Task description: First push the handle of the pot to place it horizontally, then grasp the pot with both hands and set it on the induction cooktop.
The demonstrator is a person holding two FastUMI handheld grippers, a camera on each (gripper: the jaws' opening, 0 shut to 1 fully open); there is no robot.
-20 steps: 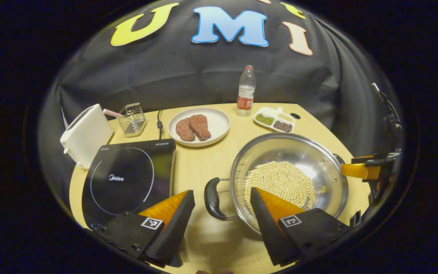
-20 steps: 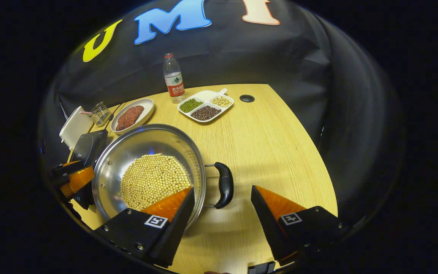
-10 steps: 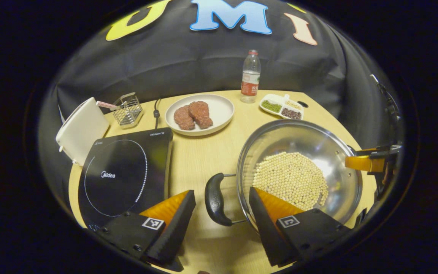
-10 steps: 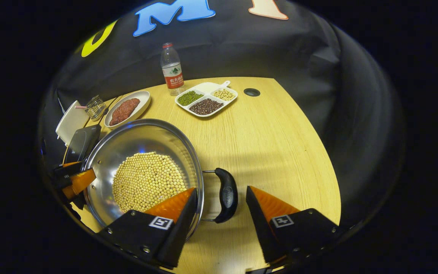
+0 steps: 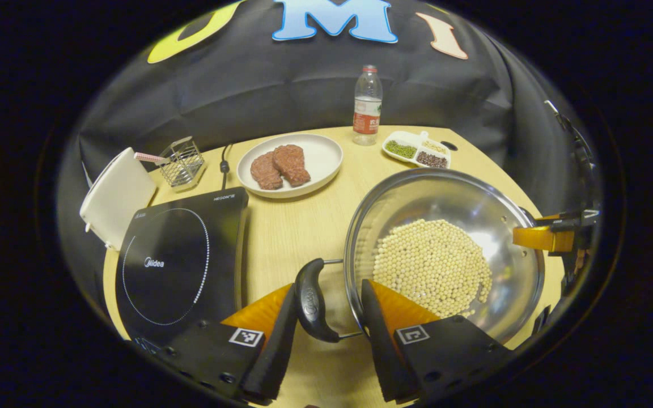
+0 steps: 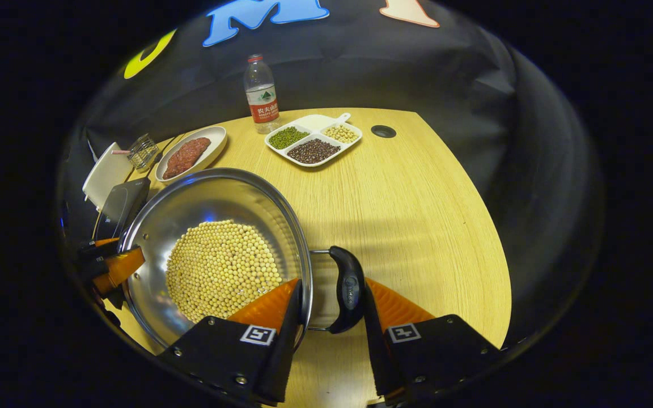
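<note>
Both grippers' fingers had narrowed around the pot [image 5: 445, 249] handles, grip unconfirmed; next: clamp, then lift to the cooktop [image 5: 179, 260].

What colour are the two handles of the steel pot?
Black; the black pot handle shows best in the right gripper view.

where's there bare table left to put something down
Biggest bare patch: the table right of the pot, in front of the bean tray. A narrower strip runs between cooktop and pot. Crowded along the back: toaster, wire rack, meat plate, bottle.
</note>
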